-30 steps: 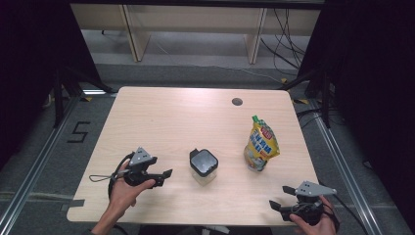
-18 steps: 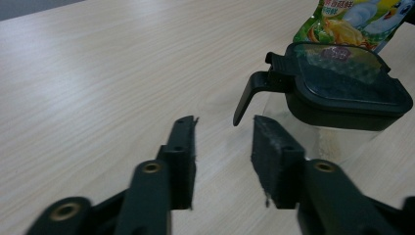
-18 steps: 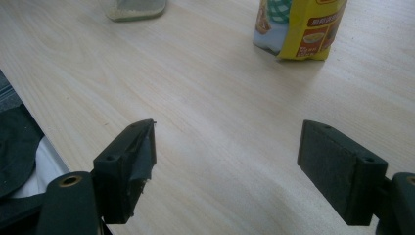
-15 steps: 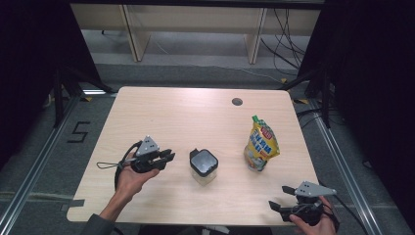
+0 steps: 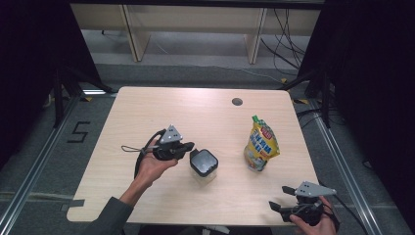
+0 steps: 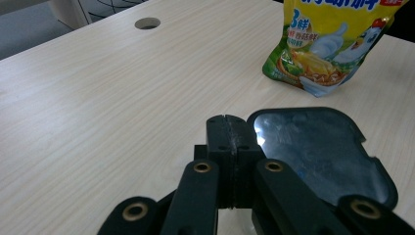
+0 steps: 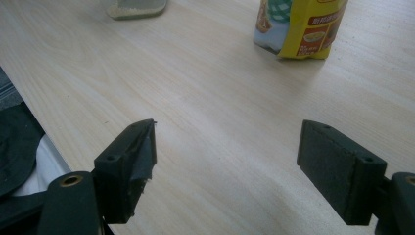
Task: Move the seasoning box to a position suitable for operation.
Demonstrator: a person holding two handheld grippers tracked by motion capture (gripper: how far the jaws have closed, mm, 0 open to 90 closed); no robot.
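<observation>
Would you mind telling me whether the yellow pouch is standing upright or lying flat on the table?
Upright. The pouch stands on its base on the table, its top pointing up, and nothing props it.

left gripper (image 5: 188,147) with fingers pressed together, just closed; right gripper (image 5: 275,206) spread wide.

"5" on floor (image 5: 80,131), "3" on pouch (image 6: 337,34)
</observation>
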